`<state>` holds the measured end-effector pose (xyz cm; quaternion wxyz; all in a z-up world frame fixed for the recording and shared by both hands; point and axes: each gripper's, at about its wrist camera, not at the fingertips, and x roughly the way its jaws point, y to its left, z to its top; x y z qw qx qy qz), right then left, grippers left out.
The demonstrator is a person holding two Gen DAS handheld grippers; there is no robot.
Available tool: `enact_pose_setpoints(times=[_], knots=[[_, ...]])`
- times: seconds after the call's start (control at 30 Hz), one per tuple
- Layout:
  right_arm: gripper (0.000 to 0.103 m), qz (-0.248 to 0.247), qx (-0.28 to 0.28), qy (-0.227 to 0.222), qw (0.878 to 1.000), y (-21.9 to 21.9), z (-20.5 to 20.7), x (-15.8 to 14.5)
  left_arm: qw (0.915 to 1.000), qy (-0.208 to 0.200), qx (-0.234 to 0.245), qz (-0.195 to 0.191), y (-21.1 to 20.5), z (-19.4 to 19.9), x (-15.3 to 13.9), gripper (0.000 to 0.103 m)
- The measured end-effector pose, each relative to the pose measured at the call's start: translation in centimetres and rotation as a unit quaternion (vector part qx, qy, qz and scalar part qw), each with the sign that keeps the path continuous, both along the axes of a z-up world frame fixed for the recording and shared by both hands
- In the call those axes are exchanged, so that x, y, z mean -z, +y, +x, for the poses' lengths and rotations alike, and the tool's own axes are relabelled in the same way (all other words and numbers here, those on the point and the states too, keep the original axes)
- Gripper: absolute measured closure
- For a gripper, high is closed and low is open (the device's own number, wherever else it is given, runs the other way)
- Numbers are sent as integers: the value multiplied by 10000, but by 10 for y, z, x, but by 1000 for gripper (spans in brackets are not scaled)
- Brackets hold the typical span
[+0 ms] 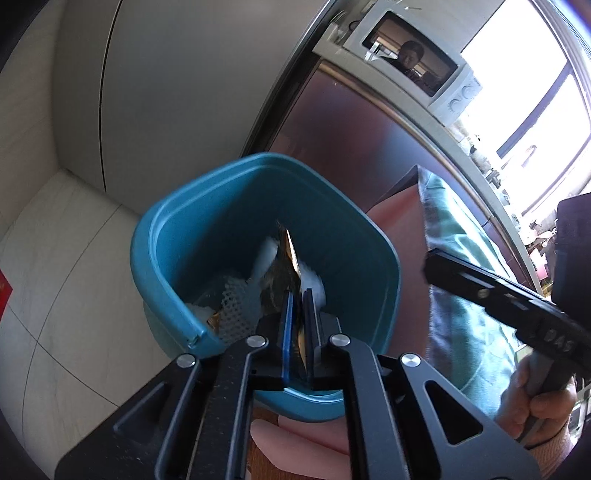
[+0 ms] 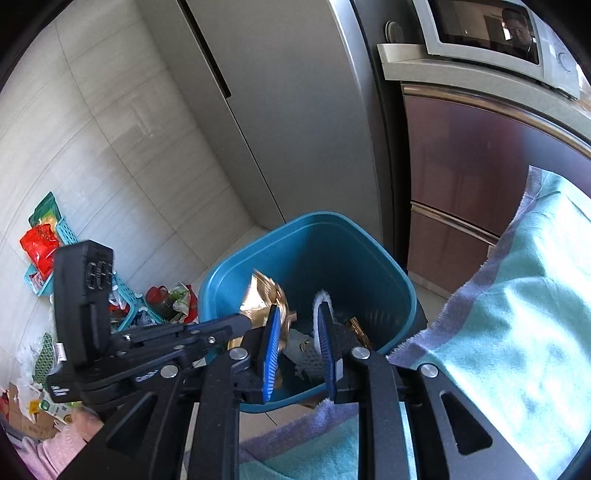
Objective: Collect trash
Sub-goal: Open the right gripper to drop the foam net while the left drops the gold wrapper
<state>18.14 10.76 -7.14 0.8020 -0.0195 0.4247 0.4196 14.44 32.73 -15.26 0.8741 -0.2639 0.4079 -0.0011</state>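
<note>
A teal trash bin (image 1: 147, 258) (image 2: 388, 266) stands on the tiled floor, holding white tissue (image 1: 266, 254), a white foam net (image 1: 236, 299) and other scraps. My left gripper (image 1: 299, 295) (image 2: 247, 321) hangs over the bin's mouth, shut on a crumpled gold wrapper (image 1: 290, 254) (image 2: 260, 295) that sticks up past its pads. My right gripper (image 2: 298, 308) (image 1: 436, 266) is also above the bin, open, with only the bin's contents showing through the gap. A white fluffy tissue (image 2: 322, 295) lies just behind its right fingertip; I cannot tell whether they touch.
A grey fridge (image 2: 295, 110) stands behind the bin, with a brown cabinet (image 2: 461, 166) and a microwave (image 2: 480, 29) to the right. A teal towel (image 2: 517, 314) drapes at the right. Blue baskets (image 2: 66, 229) and loose packaging (image 2: 170, 299) litter the floor on the left.
</note>
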Motion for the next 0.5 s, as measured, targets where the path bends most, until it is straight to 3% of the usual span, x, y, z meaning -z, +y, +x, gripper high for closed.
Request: enact_pose_setpoints(times=[0.27, 0.5], knots=[[82, 152, 11, -113, 9998, -23, -14, -8, 10000, -66, 44, -13, -7, -3, 2, 94], [75, 370, 37, -373, 9986, -57, -38, -28, 9984, -438, 319, 134, -32, -15, -25, 80]])
